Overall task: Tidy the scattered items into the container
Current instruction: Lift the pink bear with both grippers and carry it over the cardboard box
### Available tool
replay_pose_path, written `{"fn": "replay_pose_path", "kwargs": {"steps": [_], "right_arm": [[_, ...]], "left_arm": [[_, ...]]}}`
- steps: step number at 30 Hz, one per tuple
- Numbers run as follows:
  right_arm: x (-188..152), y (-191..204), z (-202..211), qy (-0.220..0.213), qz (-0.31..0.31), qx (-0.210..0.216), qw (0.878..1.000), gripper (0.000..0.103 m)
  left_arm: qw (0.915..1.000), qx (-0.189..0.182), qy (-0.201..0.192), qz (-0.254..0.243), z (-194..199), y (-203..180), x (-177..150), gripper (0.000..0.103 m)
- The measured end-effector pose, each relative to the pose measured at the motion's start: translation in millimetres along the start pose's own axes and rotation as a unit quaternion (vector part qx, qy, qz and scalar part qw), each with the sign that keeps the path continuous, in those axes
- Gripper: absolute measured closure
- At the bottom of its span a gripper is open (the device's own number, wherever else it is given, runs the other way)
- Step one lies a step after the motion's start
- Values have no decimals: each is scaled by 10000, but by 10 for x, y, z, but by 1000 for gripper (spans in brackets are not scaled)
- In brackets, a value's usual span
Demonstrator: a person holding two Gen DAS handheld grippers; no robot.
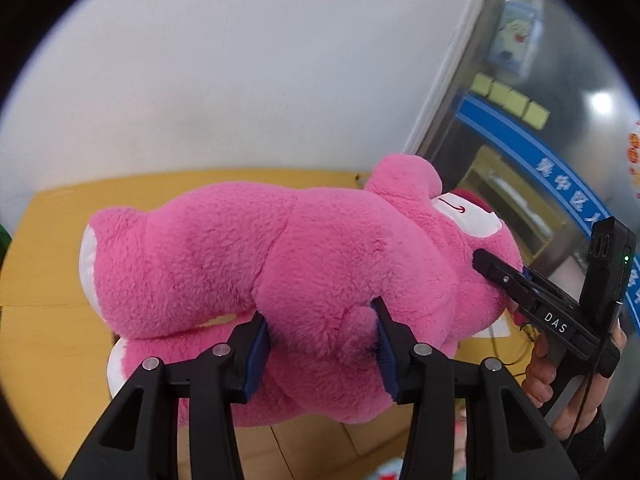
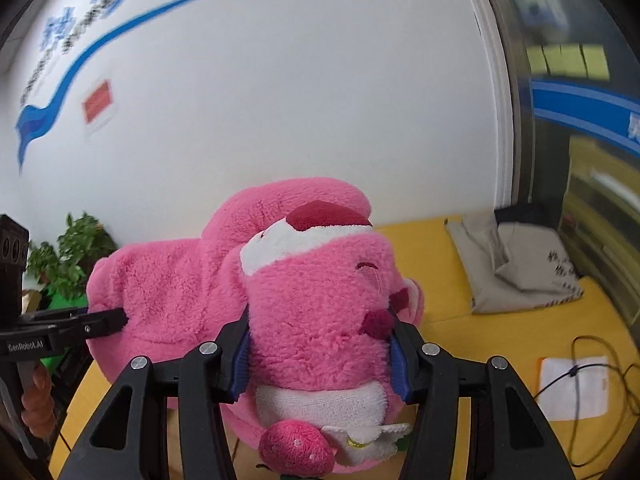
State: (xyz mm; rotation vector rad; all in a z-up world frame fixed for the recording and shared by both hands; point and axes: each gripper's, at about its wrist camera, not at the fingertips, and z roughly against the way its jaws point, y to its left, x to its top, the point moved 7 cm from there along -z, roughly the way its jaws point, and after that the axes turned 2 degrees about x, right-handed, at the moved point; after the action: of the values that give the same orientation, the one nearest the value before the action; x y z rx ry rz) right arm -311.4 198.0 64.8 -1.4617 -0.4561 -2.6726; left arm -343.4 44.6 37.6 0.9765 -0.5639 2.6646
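A big pink plush bear (image 1: 280, 264) is held in the air above a yellow surface (image 1: 48, 272). My left gripper (image 1: 320, 344) is shut on the bear's body, its blue pads pressed into the fur. My right gripper (image 2: 320, 352) is shut on the bear's head (image 2: 320, 312), around the face with the dark red nose. In the left wrist view the right gripper (image 1: 496, 272) shows at the right, against the bear's head. In the right wrist view the left gripper (image 2: 108, 322) shows at the left, against the bear's body. No container is in view.
A grey cushion (image 2: 516, 268) lies on the yellow surface (image 2: 500, 340) at the right. A white sheet (image 2: 572, 388) and a black cable (image 2: 600, 364) lie nearer. A green plant (image 2: 68, 256) stands left, by the white wall (image 2: 280, 100). A glass door (image 1: 540, 140) is at the right.
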Motion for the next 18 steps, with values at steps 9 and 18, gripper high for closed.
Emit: {"fn": "replay_pose_path", "kwargs": {"steps": [9,18], "right_arm": [[-976,-671,-1487,1533,-475,-596,9852,44],[-1052,-633,-1289,1741,-619,-601,9809,42]], "left_arm": [[9914,-67,1162,591,-1701,534,-565,62],[9902,120,1297,502,-1403,494,-610,62]]}}
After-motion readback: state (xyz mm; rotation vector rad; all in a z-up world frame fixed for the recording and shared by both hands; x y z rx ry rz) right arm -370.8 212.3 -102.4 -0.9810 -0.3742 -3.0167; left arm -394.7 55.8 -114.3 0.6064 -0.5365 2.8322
